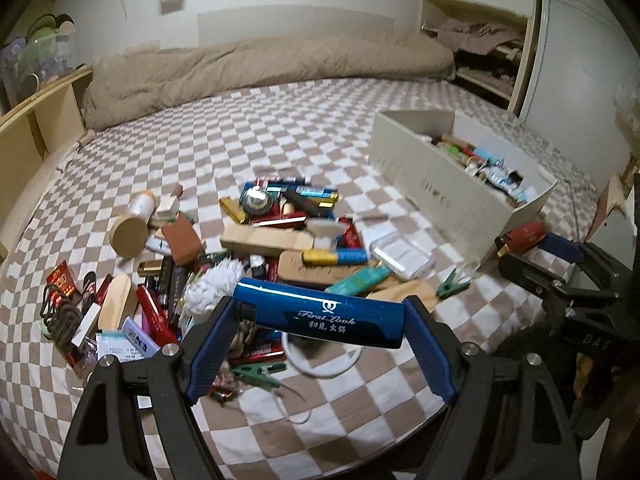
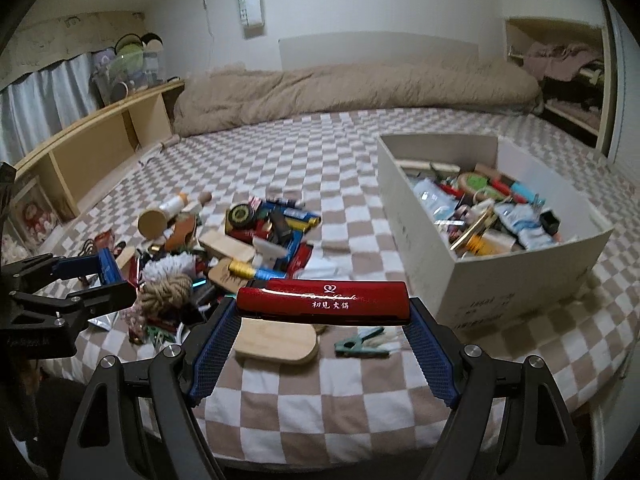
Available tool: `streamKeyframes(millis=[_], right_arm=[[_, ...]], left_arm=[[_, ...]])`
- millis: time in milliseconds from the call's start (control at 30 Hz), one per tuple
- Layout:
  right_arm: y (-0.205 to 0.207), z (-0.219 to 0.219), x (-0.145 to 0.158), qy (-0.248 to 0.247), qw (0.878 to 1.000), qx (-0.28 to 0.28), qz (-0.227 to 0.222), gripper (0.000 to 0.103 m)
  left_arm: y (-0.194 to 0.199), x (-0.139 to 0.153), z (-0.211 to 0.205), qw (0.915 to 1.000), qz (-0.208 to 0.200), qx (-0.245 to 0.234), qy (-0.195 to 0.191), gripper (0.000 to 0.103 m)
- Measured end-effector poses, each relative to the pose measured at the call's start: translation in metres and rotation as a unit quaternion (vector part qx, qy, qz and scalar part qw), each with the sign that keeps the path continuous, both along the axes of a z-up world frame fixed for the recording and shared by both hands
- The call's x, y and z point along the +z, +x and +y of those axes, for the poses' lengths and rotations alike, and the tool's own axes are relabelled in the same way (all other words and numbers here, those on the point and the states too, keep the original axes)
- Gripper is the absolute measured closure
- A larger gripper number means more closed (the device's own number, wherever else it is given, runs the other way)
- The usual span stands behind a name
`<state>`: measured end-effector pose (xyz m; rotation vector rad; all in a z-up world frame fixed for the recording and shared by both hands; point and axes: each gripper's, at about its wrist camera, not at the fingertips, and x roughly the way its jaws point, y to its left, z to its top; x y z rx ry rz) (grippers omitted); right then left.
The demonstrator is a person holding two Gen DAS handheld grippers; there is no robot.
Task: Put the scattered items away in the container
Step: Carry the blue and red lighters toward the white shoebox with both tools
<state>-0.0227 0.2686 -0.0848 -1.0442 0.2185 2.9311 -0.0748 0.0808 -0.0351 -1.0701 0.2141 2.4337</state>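
Blue case (image 1: 320, 316) pinched in left tongs (image 1: 320, 344), red case (image 2: 324, 300) in right tongs (image 2: 324, 332); box (image 2: 500, 280) part-filled at right, pile (image 2: 240, 248) remains centre-left.

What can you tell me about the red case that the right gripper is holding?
The red case is a long, glossy box, probably plastic or lacquered metal, with a white heart logo, script lettering and Chinese characters on its side. It lies level across the right gripper, clamped end to end between the blue pads, lifted above the checkered bed cover. Only the pads touch it.
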Motion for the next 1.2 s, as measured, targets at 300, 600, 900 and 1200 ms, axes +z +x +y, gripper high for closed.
streamKeyframes(millis=[300, 600, 900, 1200], right_arm=[[0.011, 0.013, 0.025, -0.004, 1.000, -0.007, 0.027, 0.020], [0.021, 0.041, 0.049, -0.006, 0.998, -0.030, 0.053, 0.020], [0.027, 0.091, 0.076, -0.021, 0.993, -0.070, 0.087, 0.020], [0.019, 0.137, 0.096, -0.023, 0.988, -0.102, 0.109, 0.020]], left_arm=[[0.011, 0.029, 0.018, 0.9990, 0.030, -0.016, 0.030, 0.020], [0.013, 0.052, 0.045, 0.9962, 0.049, -0.041, 0.060, 0.020], [0.008, 0.074, 0.076, 0.9922, 0.068, -0.065, 0.081, 0.020], [-0.005, 0.090, 0.115, 0.9887, 0.075, -0.090, 0.094, 0.020]])
